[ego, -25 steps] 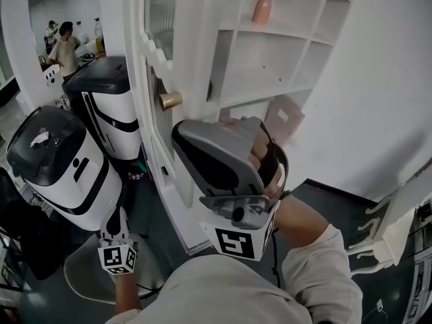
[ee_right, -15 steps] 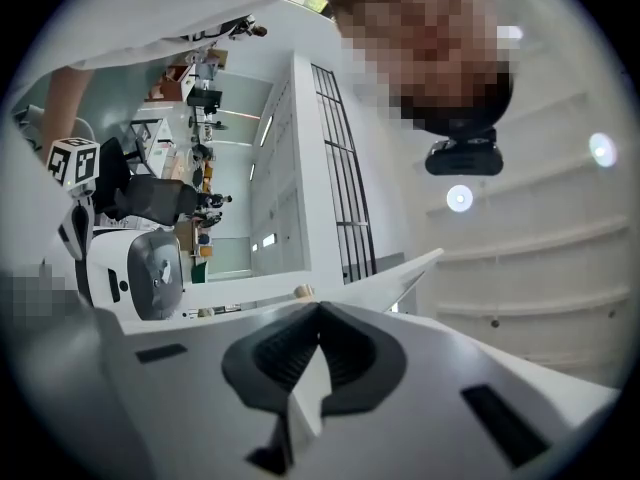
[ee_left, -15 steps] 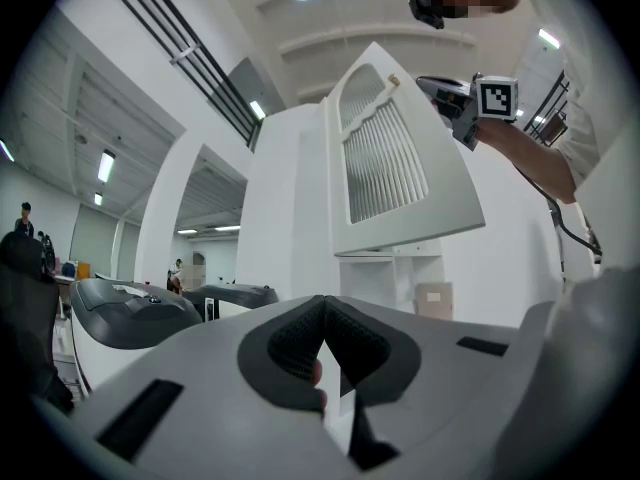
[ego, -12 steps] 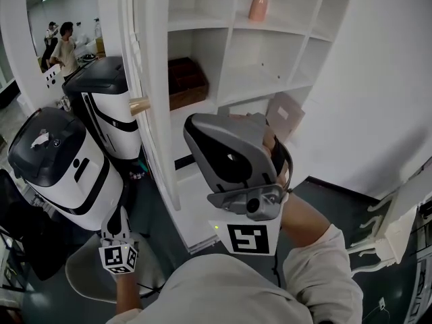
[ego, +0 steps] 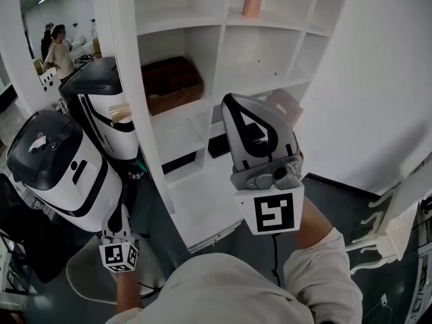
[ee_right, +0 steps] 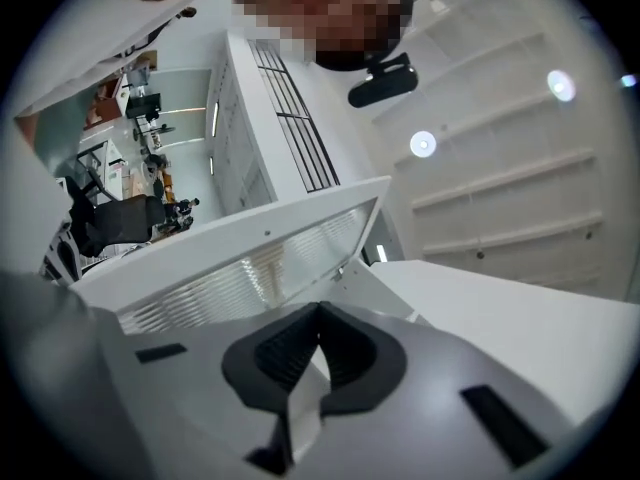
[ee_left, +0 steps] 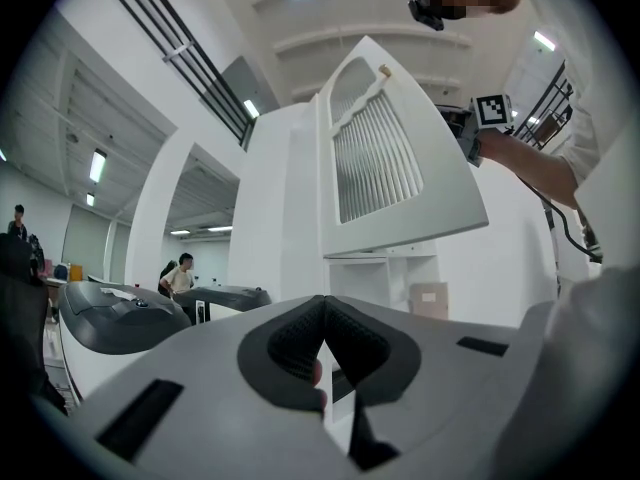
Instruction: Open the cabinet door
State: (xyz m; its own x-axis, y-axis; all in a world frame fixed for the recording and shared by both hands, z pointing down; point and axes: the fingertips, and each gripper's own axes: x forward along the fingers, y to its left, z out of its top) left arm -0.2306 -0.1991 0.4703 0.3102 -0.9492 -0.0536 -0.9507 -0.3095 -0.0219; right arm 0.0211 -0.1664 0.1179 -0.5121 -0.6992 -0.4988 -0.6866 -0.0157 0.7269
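The white cabinet door (ego: 128, 79) stands wide open, edge-on in the head view, and its brass knob (ego: 119, 111) pokes out to the left. Its ribbed glass panel shows in the left gripper view (ee_left: 375, 153) and in the right gripper view (ee_right: 250, 263). My right gripper (ego: 236, 105) is raised in front of the open shelves, clear of the door. It is shut with nothing between its jaws (ee_right: 318, 318). My left gripper (ego: 117, 229) hangs low at the bottom left, far from the cabinet. Its pads meet at the tip (ee_left: 322, 313) and hold nothing.
On the shelves are a brown wooden box (ego: 172, 83), a pink vase (ego: 253, 2) and a black object (ego: 217, 147). Two white-and-black machines (ego: 57, 171) (ego: 108, 100) stand left of the door. A person (ego: 57, 46) is far back. White furniture (ego: 398, 208) is at the right.
The door has swung from nearly closed to fully open towards the left, uncovering the shelves and the brown box. My right gripper moved right and rolled. The left gripper stayed put.
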